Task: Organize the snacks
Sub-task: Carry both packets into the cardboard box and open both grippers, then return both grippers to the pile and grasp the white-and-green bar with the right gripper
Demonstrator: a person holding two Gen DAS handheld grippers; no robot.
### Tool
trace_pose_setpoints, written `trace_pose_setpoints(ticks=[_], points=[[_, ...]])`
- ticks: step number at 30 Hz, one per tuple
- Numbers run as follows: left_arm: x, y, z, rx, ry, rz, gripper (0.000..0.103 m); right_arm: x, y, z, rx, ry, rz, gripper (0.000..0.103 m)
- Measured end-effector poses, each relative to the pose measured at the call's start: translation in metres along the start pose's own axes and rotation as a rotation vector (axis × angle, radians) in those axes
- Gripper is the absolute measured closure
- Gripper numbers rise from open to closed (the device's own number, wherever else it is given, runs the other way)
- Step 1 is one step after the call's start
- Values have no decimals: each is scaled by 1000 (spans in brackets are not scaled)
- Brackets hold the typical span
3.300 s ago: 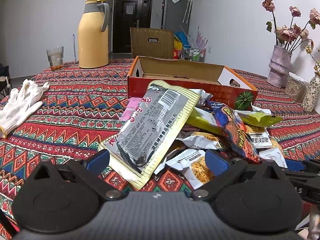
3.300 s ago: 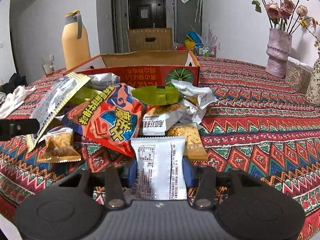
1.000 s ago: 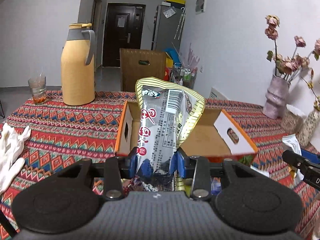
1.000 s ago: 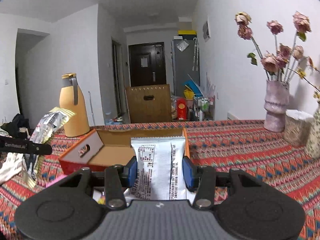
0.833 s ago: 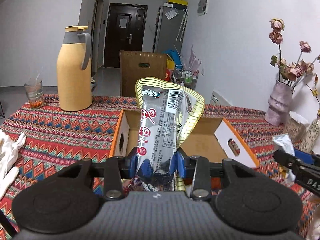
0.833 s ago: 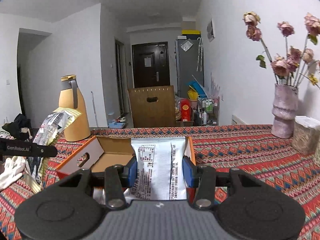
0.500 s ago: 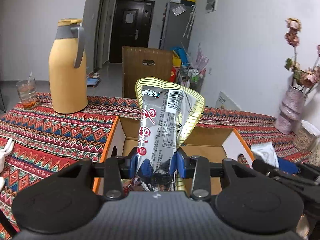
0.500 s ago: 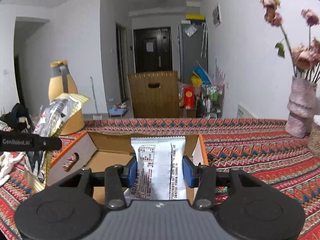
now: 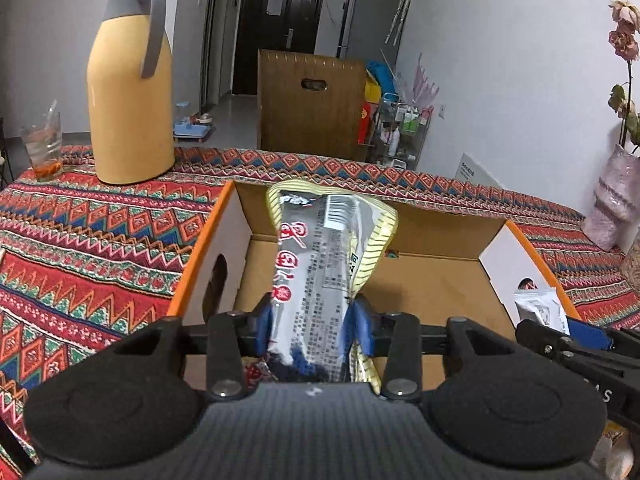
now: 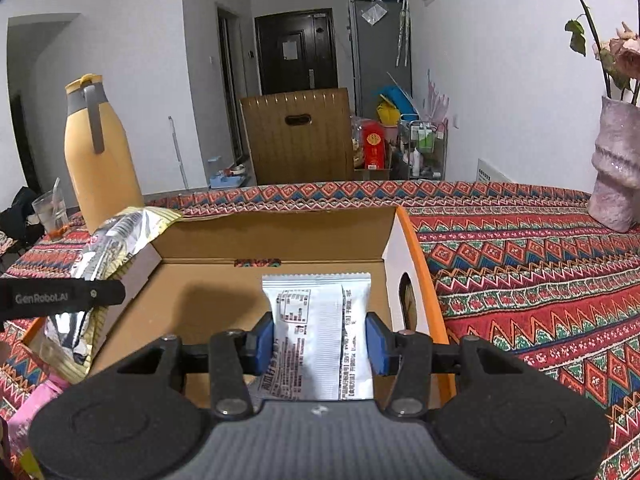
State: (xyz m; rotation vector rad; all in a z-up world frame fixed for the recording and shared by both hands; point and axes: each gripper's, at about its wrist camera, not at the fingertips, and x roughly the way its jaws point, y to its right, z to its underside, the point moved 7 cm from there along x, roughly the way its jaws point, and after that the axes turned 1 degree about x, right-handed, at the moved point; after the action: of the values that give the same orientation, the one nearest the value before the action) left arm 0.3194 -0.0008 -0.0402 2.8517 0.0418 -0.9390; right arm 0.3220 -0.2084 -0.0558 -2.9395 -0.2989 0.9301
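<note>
My left gripper (image 9: 314, 322) is shut on a long silver snack bag with a yellow striped edge (image 9: 320, 264) and holds it over the left part of the open cardboard box (image 9: 436, 288). My right gripper (image 10: 320, 338) is shut on a white snack packet (image 10: 320, 320) and holds it over the right part of the same box (image 10: 224, 280). The box floor is bare where it shows. The silver bag also shows in the right wrist view (image 10: 100, 256), and the white packet in the left wrist view (image 9: 538, 306).
The box sits on a patterned red tablecloth (image 9: 100, 232). A yellow thermos jug (image 9: 126, 80) and a glass (image 9: 42, 146) stand at the back left. A pink vase with dried flowers (image 10: 616, 168) stands at the right. A pink packet (image 10: 36, 404) lies left of the box.
Both grippers took snacks from the pile, lifted them and moved forward and down; each packet now hangs over the open box, nearer its floor than half a second ago.
</note>
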Motion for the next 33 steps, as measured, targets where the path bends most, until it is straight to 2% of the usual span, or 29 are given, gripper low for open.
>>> trace_pose_setpoints(ticks=[1,2,3,4,6,7,8,16,22,27,33], points=[[-1,0,1,-3,1,10,48,1,1,1,3,0,4,51],[-3,1,1,-2,5,14,38,0,3,0,5,2,5,47],[-5,2,2,1,13,9,28,-1,3,1,11,6,4,36],[-7,2,2,5,23,1,23,-3,3,1,14,15,5,24],[-12,2,1,2,43,-4,8,-8,5,-1,20,37,13,9],[-15,3,0,-4,51,-4,2,-10,7,-2,27,46,12,2],[-18,2,-1,-13,60,-10,0,-12,8,-2,34,51,10,0],[-38,4,-9,-11,95,-18,0,-28,12,-7,45,76,13,0],[-68,4,-15,-9,129,-23,0,-62,8,-12,24,133,20,0],[-92,6,-3,9,123,-12,0,-93,3,-3,4,152,17,0],[-117,4,22,29,104,2,0,-123,-2,25,-22,140,22,0]])
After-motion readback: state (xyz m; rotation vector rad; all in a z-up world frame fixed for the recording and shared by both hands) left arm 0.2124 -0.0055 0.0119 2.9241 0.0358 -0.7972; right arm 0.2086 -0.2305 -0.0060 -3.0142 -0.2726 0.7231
